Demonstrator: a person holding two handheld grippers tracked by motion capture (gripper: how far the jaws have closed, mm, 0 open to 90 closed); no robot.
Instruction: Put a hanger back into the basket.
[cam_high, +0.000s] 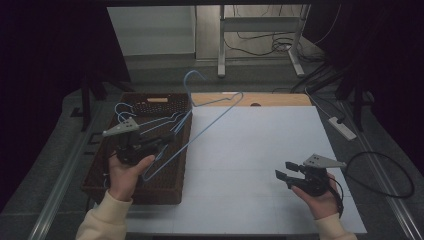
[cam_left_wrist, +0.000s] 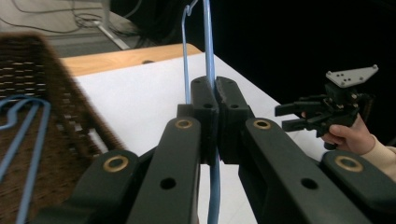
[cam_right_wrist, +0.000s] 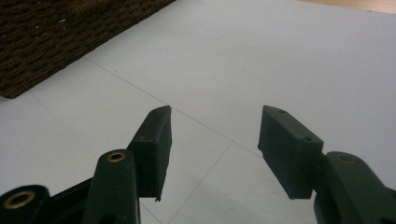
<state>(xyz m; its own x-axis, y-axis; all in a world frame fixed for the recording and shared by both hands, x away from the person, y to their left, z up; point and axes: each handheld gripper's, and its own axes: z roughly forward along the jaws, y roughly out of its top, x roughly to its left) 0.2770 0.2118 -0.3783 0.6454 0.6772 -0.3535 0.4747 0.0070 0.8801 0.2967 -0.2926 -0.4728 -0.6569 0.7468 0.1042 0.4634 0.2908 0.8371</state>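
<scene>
The left claw (cam_high: 167, 137) is clamped tight on the wire of a blue hanger (cam_high: 210, 117), holding it up, tilted, above the brown wicker basket (cam_high: 165, 187) and the desk (cam_high: 260, 150); more blue hangers (cam_high: 127, 112) lie in the basket; the right claw (cam_high: 286, 175) hovers wide apart, holding nothing, well off to the right.

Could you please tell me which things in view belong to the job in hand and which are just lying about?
In the job: blue hanger clamped by the left gripper; wicker basket with more hangers; open right gripper.
Lying about: power strip; floor cables.
</scene>
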